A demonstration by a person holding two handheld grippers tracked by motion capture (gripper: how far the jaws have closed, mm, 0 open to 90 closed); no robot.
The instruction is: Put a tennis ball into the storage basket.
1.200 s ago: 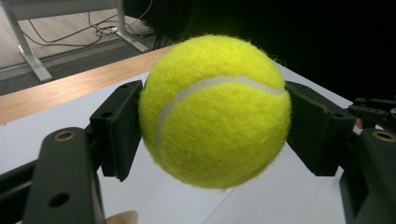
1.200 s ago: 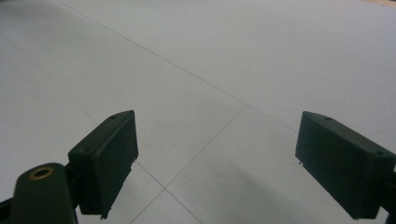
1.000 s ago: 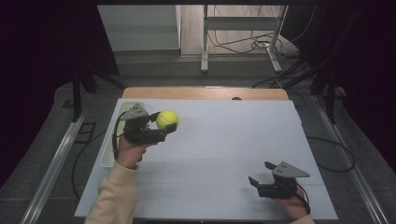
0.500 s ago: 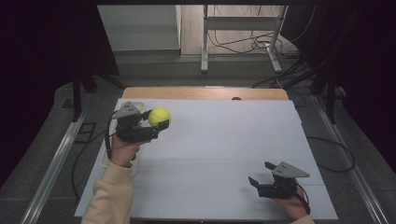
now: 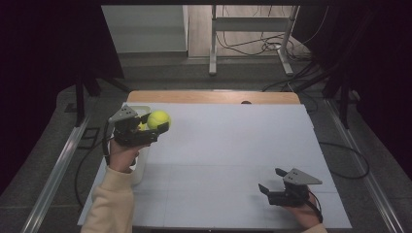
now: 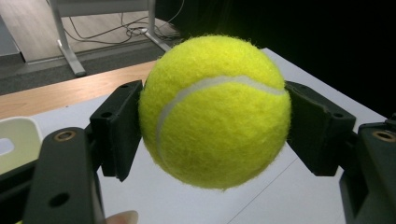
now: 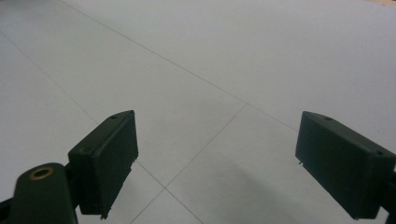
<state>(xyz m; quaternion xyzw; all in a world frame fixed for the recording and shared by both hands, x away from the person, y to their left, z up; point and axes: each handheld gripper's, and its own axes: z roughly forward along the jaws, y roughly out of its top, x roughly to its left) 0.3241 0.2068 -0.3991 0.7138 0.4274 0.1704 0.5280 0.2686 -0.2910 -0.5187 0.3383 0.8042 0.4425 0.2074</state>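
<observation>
While the left gripper (image 5: pixel 154 127) hangs above the table's far-left corner, at about ten o'clock from the table's middle in the high view, its two black jaws are clamped on a fuzzy yellow-green tennis ball (image 5: pixel 159 119), one pad pressed to each side. Being round, the ball has no long axis; its curved white seam (image 6: pixel 205 86) runs roughly across from pad to pad in the left gripper view, bending down toward seven o'clock at the left. The ball is held clear of the pale grey tabletop (image 5: pixel 233 145), out at the gripper's tip, toward two o'clock from the person's hand.

Just beside this gripper, at its eight o'clock, stands a cream, round-cornered plastic tub (image 5: pixel 137 167), partly hidden by the hand in the high view; the left gripper view catches only its pale rim (image 6: pixel 16 140) at nine o'clock, and adds the ball's felt and seam, which the high view renders as a plain bright spot.

Down at five o'clock on the table, the right gripper (image 5: pixel 272 183) rests low with its jaws spread wide and nothing between them. The right gripper view confirms this: bare tabletop with thin crossing lines (image 7: pixel 205 140) lies between the pads.
</observation>
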